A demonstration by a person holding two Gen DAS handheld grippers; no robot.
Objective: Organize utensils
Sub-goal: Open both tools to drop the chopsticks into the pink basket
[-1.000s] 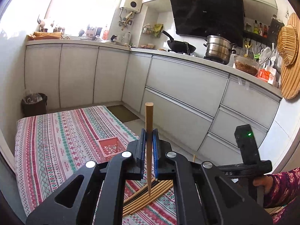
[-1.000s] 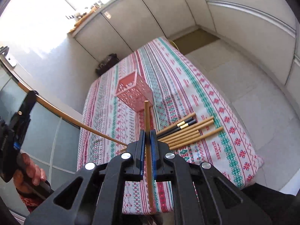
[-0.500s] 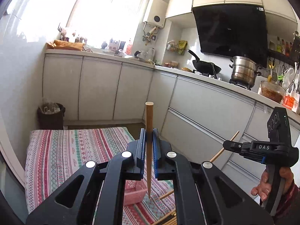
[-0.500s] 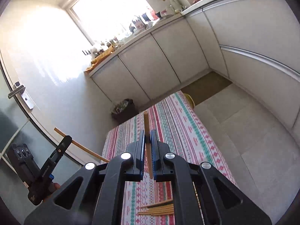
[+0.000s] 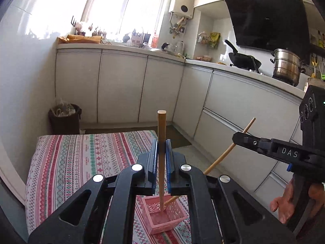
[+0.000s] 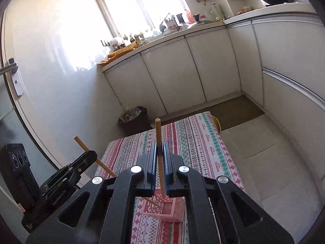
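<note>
Chopstick (image 5: 161, 152) tips hidden inside pink basket (image 5: 162, 219)

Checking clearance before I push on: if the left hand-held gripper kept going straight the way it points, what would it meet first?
Probably the striped tablecloth just beyond the pink basket, as the left hand-held gripper tilts downward; depth is uncertain. Its chopstick already dips into the basket.

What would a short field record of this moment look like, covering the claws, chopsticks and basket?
left claw: shut on a chopstick, tip over the basket
right claw: shut on a chopstick, tip by the basket
basket: pink, upright on the cloth; whether either tip is inside cannot be told
</note>
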